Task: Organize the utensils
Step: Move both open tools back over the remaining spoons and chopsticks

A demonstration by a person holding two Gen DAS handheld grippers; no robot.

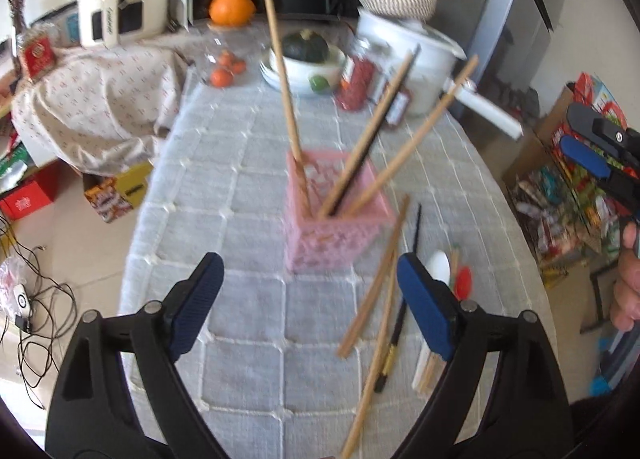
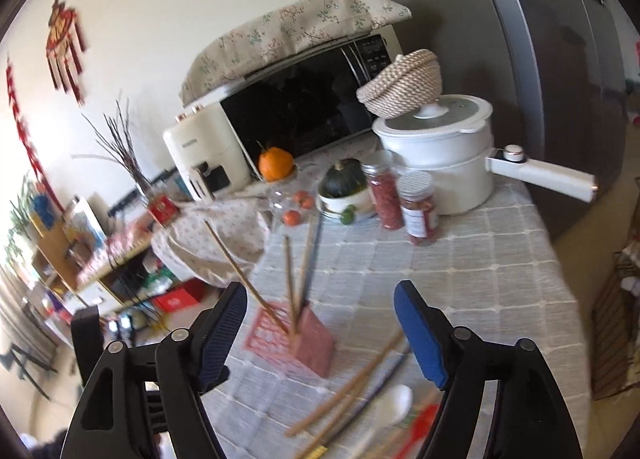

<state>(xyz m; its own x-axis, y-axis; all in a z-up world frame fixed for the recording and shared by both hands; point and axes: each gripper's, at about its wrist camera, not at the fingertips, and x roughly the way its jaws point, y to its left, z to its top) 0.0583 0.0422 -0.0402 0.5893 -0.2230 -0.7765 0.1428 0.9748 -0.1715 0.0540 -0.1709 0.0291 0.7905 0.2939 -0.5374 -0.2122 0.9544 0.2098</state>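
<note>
Catalogued along the upper frame: large orange fruit [image 1: 232, 7]; dark green squash [image 1: 306, 45] in white bowl [image 1: 298, 73]; white lidded pot [image 2: 436, 155]; woven rope basket [image 2: 400, 85]; cloth-covered microwave [image 2: 304, 99].

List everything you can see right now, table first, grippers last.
pink basket: one, mid-table, four chopsticks standing in it
loose chopsticks: several, wooden and black, lying right of the basket
white spoon: one, beside the loose chopsticks
red utensil: one, type unclear, next to the spoon
white pot: one, far right of table, woven basket behind it
jars: two, red contents, before the pot
green squash: one, in a white bowl
orange fruit: one large, small ones in a glass bowl
microwave: one, cloth-covered
left gripper: open, empty
right gripper: open, empty
</note>
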